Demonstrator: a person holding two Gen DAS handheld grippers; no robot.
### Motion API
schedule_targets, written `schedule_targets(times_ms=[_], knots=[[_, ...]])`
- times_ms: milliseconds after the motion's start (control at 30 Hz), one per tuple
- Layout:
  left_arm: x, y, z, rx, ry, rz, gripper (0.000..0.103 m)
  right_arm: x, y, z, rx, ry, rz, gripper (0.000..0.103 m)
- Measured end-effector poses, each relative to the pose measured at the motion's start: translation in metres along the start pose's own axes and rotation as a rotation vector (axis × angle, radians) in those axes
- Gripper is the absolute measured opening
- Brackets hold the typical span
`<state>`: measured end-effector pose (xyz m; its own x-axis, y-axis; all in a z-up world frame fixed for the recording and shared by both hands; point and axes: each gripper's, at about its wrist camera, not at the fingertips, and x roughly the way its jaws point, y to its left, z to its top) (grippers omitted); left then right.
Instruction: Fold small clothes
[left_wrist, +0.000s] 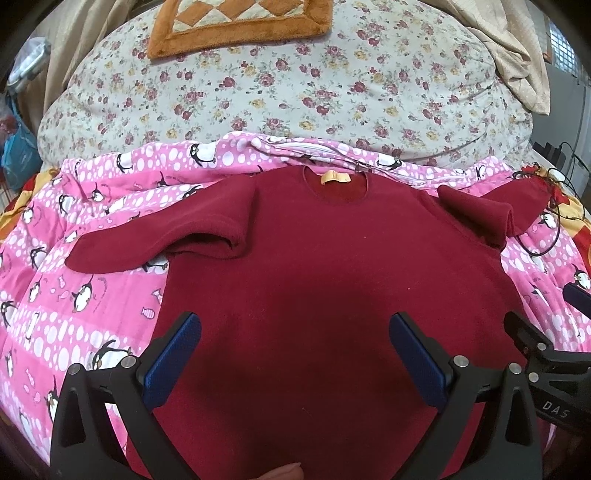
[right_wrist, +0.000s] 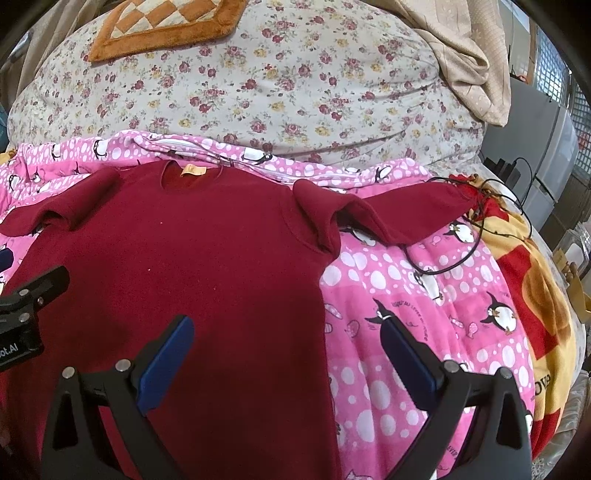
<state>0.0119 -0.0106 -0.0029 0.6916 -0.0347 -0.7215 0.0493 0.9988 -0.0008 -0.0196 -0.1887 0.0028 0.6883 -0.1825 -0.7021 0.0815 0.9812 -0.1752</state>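
The red top (left_wrist: 325, 266) lies spread face-up on the pink quilt (left_wrist: 74, 295) over the bed, collar away from the person, both sleeves (right_wrist: 388, 210) out to the sides and bunched at the shoulders; no fold looks made yet, so the whole job seems left. The left tool (left_wrist: 295, 328) hovers wide open and empty above the hem's middle. The right tool (right_wrist: 288, 332), also wide open and empty, straddles the top's right edge.

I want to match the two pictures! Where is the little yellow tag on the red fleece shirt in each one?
Left wrist: small yellow neck tag, upper middle.
Right wrist: same tag, upper left.
Shared landmark: white zipper on pink penguin blanket, just beyond the collar.
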Motion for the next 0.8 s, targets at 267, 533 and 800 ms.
schedule_targets(times_ms=[267, 533, 800], knots=[[0.005, 0.002, -0.003, -0.002, 0.018, -0.001, 0.092, -0.001, 0.003, 0.000, -0.007, 0.001, -0.004, 0.102], [0.010, 0.003, -0.004, -0.007, 0.030, -0.003, 0.092, 0.002, 0.006, 0.001, -0.014, 0.006, -0.001, 0.102], [0.013, 0.002, -0.005, -0.007, 0.035, -0.004, 0.092, 0.002, 0.008, 0.001, -0.019, 0.011, 0.001, 0.102]])
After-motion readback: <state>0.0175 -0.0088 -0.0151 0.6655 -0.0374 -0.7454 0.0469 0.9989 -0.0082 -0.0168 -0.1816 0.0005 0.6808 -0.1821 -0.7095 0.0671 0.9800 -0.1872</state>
